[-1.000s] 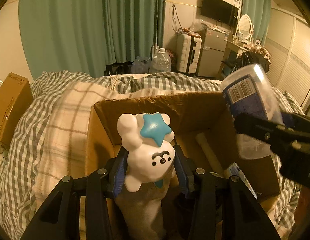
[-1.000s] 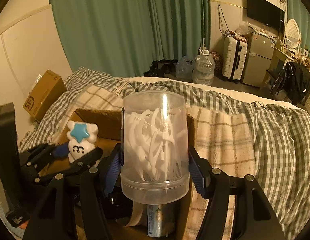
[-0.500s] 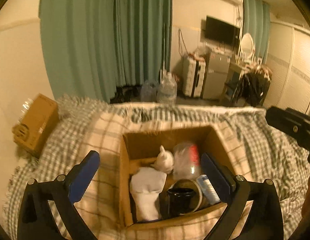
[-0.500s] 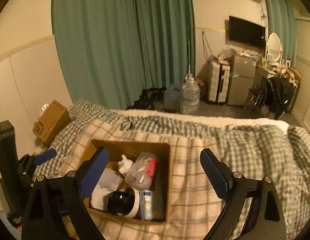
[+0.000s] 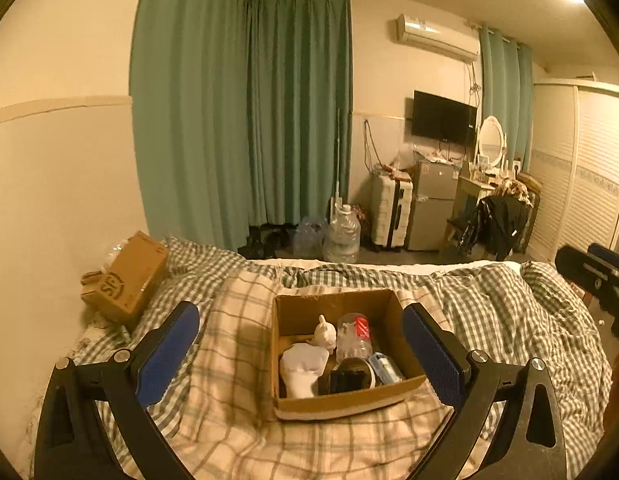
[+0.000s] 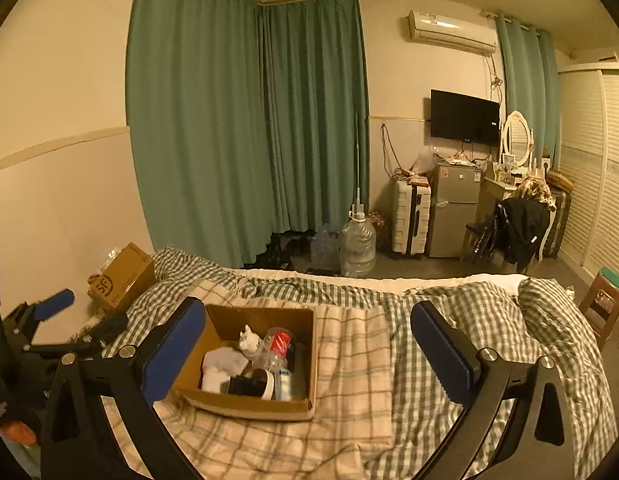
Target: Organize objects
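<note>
An open cardboard box (image 5: 373,398) (image 6: 305,356) sits on the checked bedding. Inside lie a white toy figure (image 5: 324,334) (image 6: 248,342), a clear plastic jar (image 5: 351,340) (image 6: 275,346), a white cloth (image 5: 301,366) (image 6: 219,366), a black-and-white cup (image 5: 347,376) (image 6: 253,385) and a small blue-white pack (image 5: 385,368) (image 6: 284,385). My left gripper (image 5: 301,352) is open and empty, held well back and above the box. My right gripper (image 6: 305,354) is open and empty, also held back. The left gripper shows at the right wrist view's left edge (image 6: 49,312).
A closed cardboard parcel (image 5: 127,276) (image 6: 123,276) lies at the bed's far left by the wall. Beyond the bed stand water bottles (image 5: 341,236), a suitcase (image 5: 391,212), a small fridge (image 5: 435,204) and a chair with clothes (image 5: 497,224). A stool (image 6: 605,304) stands at the right.
Both grippers let go of the white toy and the clear jar, which now lie in the box. Both opened wide and drew back up and away from the box.
</note>
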The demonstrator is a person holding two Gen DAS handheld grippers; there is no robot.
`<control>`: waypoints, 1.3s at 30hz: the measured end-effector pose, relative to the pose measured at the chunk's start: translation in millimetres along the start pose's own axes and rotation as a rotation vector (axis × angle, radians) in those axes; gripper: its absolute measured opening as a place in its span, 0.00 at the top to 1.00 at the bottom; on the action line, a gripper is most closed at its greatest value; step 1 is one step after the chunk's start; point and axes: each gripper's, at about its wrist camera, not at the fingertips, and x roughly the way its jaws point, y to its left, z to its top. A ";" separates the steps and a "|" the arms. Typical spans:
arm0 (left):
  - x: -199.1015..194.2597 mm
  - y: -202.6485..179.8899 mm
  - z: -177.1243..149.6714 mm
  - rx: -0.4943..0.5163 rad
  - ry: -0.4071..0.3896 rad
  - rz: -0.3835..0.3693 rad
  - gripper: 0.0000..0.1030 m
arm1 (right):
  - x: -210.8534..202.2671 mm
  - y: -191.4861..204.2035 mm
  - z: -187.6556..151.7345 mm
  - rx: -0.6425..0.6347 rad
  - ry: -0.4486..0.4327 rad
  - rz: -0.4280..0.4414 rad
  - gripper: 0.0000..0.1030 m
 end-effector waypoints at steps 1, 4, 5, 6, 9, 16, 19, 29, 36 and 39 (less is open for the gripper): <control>-5.8 0.5 -3.2 -0.001 -0.007 0.004 0.00 | -4.0 -2.3 -2.7 -0.001 -0.003 -0.001 0.00; -15.2 0.6 -15.3 0.000 -0.015 0.014 0.00 | -15.1 -4.1 -21.0 -0.002 -0.005 -0.013 0.00; -16.5 0.3 -19.6 0.002 -0.014 0.018 0.00 | -16.0 -6.5 -27.1 -0.003 0.003 -0.015 0.00; -16.0 -0.8 -25.9 0.006 -0.011 0.026 0.00 | -13.2 -7.7 -35.1 -0.004 0.017 -0.018 0.00; -8.7 -3.5 -43.6 0.026 -0.003 0.057 0.00 | -1.0 -12.9 -53.4 0.008 0.048 -0.027 0.00; 24.6 -5.9 -84.4 0.030 0.009 0.096 0.00 | 31.6 -14.2 -99.0 -0.020 0.054 -0.067 0.00; 33.9 -7.2 -98.5 0.024 -0.006 0.108 0.00 | 47.6 -7.9 -114.1 -0.050 0.057 -0.072 0.00; 63.5 -2.7 -128.6 0.010 0.064 0.128 0.00 | 88.0 -1.3 -134.0 -0.058 0.125 -0.054 0.00; 63.8 2.2 -131.8 -0.009 0.057 0.118 0.00 | 94.1 -0.8 -137.1 -0.058 0.147 -0.060 0.00; 63.5 2.7 -131.6 -0.009 0.056 0.117 0.00 | 94.3 0.5 -137.9 -0.065 0.149 -0.061 0.00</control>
